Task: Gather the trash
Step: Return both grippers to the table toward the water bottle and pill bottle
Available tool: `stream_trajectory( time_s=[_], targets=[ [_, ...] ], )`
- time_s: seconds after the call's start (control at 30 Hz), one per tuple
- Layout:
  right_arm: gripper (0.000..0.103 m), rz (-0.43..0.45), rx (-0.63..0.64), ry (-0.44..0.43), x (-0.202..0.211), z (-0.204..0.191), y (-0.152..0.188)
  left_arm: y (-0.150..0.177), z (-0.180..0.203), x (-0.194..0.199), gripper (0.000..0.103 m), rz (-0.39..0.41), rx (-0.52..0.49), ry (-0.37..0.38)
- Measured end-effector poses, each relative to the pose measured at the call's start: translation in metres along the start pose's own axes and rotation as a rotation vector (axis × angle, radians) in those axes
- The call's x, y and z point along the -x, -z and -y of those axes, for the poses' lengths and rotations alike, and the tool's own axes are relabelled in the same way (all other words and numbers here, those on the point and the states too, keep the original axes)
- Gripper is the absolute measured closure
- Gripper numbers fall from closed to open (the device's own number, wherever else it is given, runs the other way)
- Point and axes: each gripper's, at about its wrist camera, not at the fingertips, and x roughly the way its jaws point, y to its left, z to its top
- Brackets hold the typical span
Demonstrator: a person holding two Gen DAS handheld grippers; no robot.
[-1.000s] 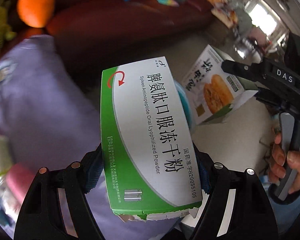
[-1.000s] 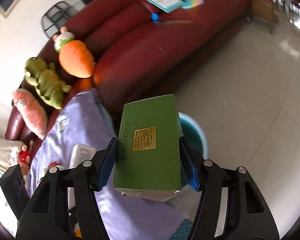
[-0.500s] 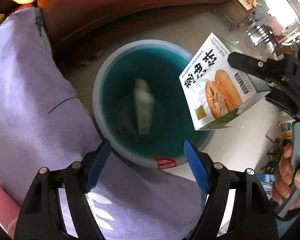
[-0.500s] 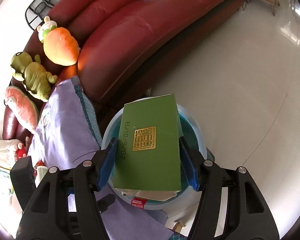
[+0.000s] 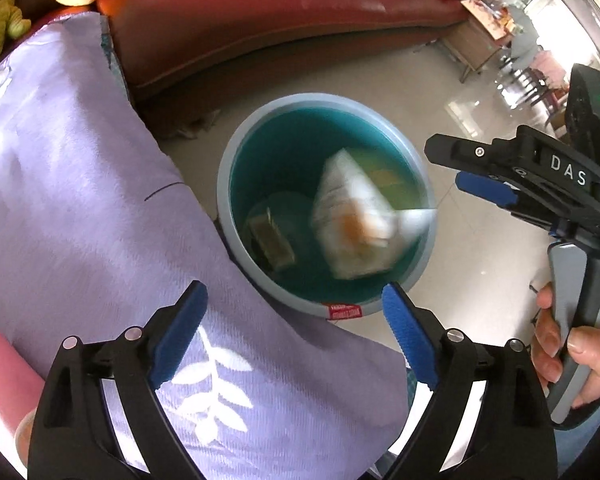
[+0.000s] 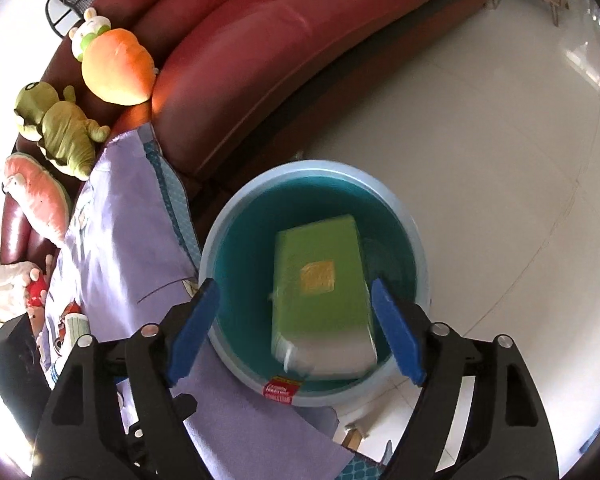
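Both grippers spread wide & empty: left (image 5: 294, 334) and right (image 6: 294, 332) above the bin (image 6: 220, 252), green box (image 6: 320, 280) blurred inside it, another box (image 5: 270, 240) at the bottom.

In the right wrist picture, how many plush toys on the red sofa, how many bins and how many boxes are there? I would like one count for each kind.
plush toys: 3 (orange plush, green plush, pink plush)
bin: 1
green box, in the bin: 1
Total: 5
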Motion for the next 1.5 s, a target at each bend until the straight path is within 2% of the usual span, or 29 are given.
stream_trajectory(
  time_s=[0.17,0.37,0.57,0.77,0.9,1.17,1.37,1.5],
  targets=[
    [0.026,-0.004,0.03,0.027,0.013,-0.011,0.01,0.01,-0.004,0.012,0.013,0.014,0.003,0.023],
    [0.018,0.022,0.075,0.051,0.039,-0.033,0.025,0.024,-0.008,0.039,0.013,0.061,0.008,0.046],
    [0.018,0.058,0.152,0.051,0.06,-0.071,0.045,0.049,-0.024,0.069,0.013,0.111,0.023,0.048],
    [0.018,0.044,0.227,0.038,0.067,-0.116,0.066,0.077,-0.055,0.103,0.013,0.164,0.054,0.035],
    [0.018,0.026,0.29,0.031,0.068,-0.15,0.082,0.097,-0.084,0.126,0.013,0.2,0.072,0.006],
    [0.018,-0.034,0.395,0.025,0.058,-0.22,0.107,0.134,-0.157,0.174,0.012,0.273,0.09,-0.126],
    [0.018,-0.081,0.473,0.044,0.041,-0.269,0.121,0.16,-0.219,0.194,0.012,0.271,0.091,-0.214],
    [0.018,-0.115,0.531,0.074,0.028,-0.294,0.128,0.167,-0.245,0.204,0.012,0.26,0.019,-0.253]
  ],
)
